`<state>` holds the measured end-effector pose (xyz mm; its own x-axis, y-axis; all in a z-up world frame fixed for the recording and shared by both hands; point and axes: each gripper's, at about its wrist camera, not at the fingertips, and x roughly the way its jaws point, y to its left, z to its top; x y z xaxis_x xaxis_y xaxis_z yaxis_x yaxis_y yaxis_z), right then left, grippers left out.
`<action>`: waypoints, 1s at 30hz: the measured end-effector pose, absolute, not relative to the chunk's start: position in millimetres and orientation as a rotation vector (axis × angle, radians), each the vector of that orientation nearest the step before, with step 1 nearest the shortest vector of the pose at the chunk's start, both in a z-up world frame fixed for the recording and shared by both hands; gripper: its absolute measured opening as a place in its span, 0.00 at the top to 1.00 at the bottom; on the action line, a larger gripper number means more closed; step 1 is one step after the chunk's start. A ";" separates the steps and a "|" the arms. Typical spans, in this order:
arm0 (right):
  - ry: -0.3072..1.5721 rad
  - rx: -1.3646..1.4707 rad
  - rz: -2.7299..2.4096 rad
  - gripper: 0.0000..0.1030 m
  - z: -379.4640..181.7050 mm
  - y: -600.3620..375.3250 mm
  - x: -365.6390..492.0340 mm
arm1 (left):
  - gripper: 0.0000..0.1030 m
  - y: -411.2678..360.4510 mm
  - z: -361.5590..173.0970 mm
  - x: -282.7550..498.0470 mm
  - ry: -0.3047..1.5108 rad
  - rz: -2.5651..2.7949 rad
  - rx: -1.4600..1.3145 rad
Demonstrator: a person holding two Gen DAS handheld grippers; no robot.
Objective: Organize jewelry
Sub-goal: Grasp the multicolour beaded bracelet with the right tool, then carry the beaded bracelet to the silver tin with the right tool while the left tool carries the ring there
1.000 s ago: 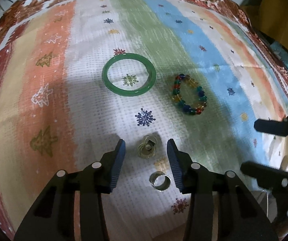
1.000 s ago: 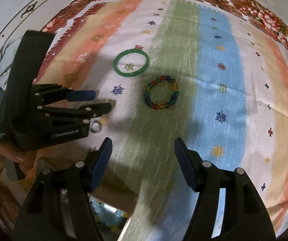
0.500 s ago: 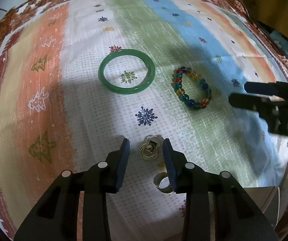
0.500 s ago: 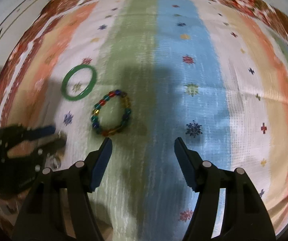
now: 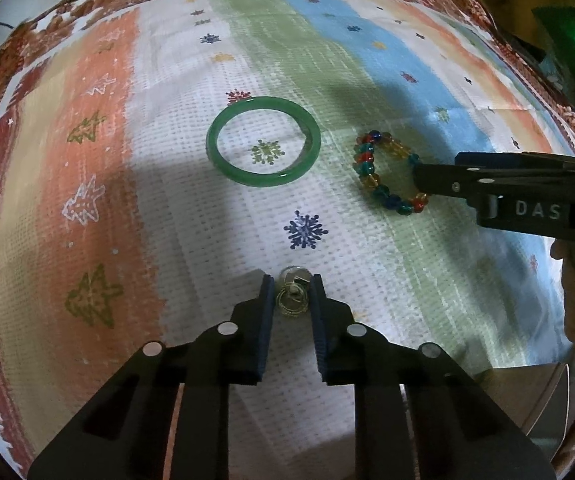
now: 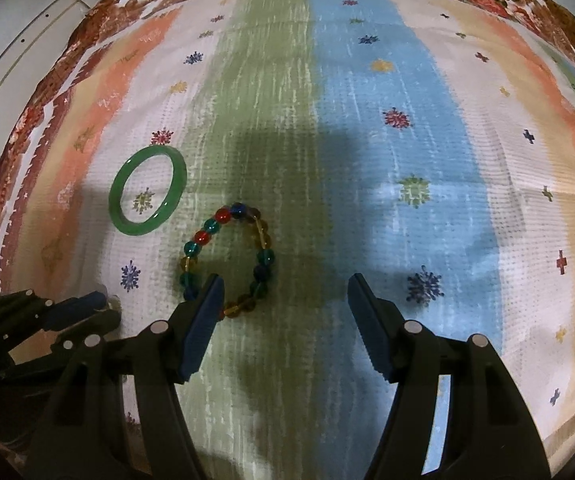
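The left tongs point steeply down at the striped cloth that covers the bench, and their jaws are closing on a small gold earring, which lies between the two blue pads at the near middle of the cloth; the pads look to be touching its sides, though the last bit of contact is hard to make out. Farther off, a green bangle lies flat on the white stripe, ringing a printed green snowflake. To its right, well apart from it, a bracelet of coloured beads rests on the green stripe. The right tongs stand released, jaws wide with nothing between them, over the near edge of the beaded bracelet; one fingertip covers a few of its near-left beads. In the left wrist view the right tongs reach in from the right, their tips overlapping the bracelet's right side.
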<state>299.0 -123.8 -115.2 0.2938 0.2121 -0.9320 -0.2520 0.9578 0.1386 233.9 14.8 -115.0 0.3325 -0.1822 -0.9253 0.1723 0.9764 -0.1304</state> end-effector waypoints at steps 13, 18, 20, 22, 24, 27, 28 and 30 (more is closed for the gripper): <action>1.271 -0.090 0.311 0.87 -121.0 -124.0 303.3 | 0.85 18.9 -110.8 232.1 1.204 -0.248 -0.040; 1.272 -0.099 0.319 0.89 -117.0 -126.3 301.0 | 0.85 19.8 -104.4 229.4 1.191 -0.246 -0.050; 1.261 -0.101 0.326 0.89 -111.5 -127.4 298.4 | 0.85 20.5 -100.0 227.7 1.181 -0.246 -0.057; 1.246 -0.105 0.334 0.89 -104.5 -127.5 295.1 | 0.85 22.3 -94.9 224.9 1.170 -0.248 -0.069; 1.231 -0.111 0.351 0.89 -97.3 -127.2 290.8 | 0.85 22.7 -91.2 222.0 1.165 -0.254 -0.075; 1.215 -0.133 0.373 0.89 -89.1 -127.0 282.6 | 0.85 24.9 -85.4 216.4 1.153 -0.252 -0.092; 1.211 -0.135 0.376 0.89 -86.4 -127.5 280.0 | 0.85 25.2 -82.8 214.4 1.147 -0.253 -0.096; 1.199 -0.131 0.387 0.89 -79.2 -129.0 275.0 | 0.84 25.9 -78.8 212.1 1.138 -0.252 -0.103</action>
